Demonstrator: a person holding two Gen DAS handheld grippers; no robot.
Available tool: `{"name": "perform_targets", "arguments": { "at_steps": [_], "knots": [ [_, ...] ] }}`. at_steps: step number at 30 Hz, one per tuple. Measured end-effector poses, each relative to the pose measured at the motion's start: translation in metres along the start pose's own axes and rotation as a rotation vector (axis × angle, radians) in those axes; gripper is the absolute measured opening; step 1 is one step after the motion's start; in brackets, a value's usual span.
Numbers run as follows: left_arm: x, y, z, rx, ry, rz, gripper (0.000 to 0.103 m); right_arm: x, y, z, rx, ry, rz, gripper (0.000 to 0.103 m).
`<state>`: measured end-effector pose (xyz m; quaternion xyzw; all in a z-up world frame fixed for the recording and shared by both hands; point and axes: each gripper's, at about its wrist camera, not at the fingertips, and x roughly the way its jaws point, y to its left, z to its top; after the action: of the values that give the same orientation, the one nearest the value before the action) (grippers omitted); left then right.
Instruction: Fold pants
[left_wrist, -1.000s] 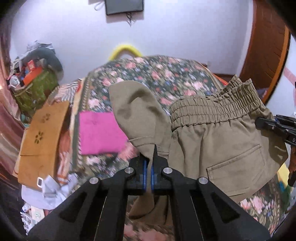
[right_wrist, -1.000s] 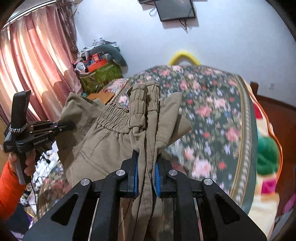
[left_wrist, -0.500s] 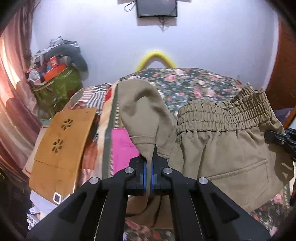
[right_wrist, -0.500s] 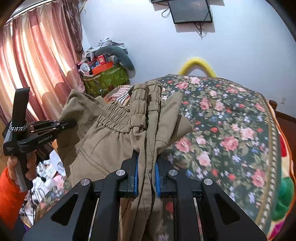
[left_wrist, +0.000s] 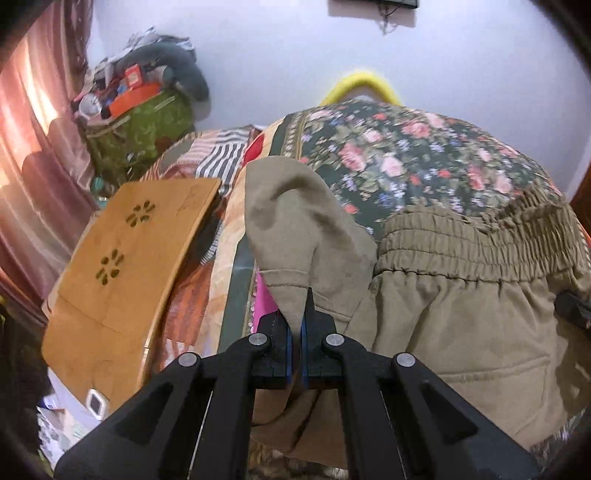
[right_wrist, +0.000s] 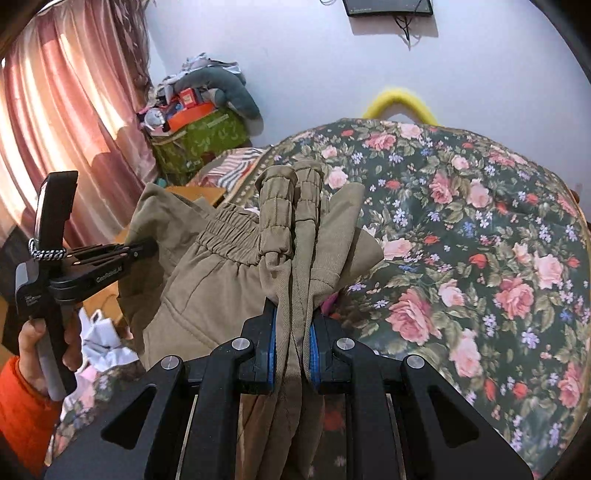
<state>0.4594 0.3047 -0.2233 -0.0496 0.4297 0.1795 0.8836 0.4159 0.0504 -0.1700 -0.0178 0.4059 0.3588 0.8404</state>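
Khaki pants (left_wrist: 461, 314) with an elastic waistband hang stretched between both grippers above a floral bedspread (left_wrist: 406, 155). My left gripper (left_wrist: 295, 332) is shut on a thin edge of the fabric, with a flap standing up above its jaws. My right gripper (right_wrist: 291, 332) is shut on a thick bunch of the waistband end of the pants (right_wrist: 221, 277). The left gripper also shows in the right wrist view (right_wrist: 144, 249), held by a hand at the left. The right gripper's tip shows at the right edge of the left wrist view (left_wrist: 574, 308).
A wooden lap board (left_wrist: 122, 280) lies left of the bed. A pink cloth (left_wrist: 264, 299) peeks out under the pants. A green bag with piled clutter (right_wrist: 199, 133) stands by pink curtains (right_wrist: 55, 129). A yellow hoop (right_wrist: 400, 101) sits at the wall.
Both grippers have swung left and moved toward the bed's left edge with the pants. The pink cloth is now mostly hidden behind the fabric. Both grips are unchanged.
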Motion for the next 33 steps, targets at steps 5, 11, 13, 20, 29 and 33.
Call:
{"name": "perform_targets", "arguments": {
  "at_steps": [5,11,13,20,29,33],
  "knots": [
    [0.038,0.002,-0.007,-0.027,0.064,-0.006,0.003,0.023,-0.005,-0.011,0.021,0.053,-0.013,0.013],
    [0.063,0.010,-0.024,-0.045,0.114,0.039,0.020,0.027,-0.021,-0.024,0.047,0.116,-0.031,0.026],
    [0.063,0.016,-0.029,-0.053,0.110,0.062,0.023,0.019,-0.027,-0.027,0.064,0.108,-0.020,0.027],
    [0.050,0.031,-0.054,-0.010,0.153,0.082,0.031,-0.015,-0.026,-0.037,0.056,0.084,-0.015,0.028],
    [-0.054,0.013,-0.074,0.129,0.055,0.037,0.031,-0.094,0.000,-0.048,-0.034,-0.013,-0.015,0.030],
    [-0.129,0.001,-0.076,0.153,-0.056,-0.007,0.032,-0.141,0.027,-0.043,-0.086,-0.117,-0.006,0.030]
  ]
}}
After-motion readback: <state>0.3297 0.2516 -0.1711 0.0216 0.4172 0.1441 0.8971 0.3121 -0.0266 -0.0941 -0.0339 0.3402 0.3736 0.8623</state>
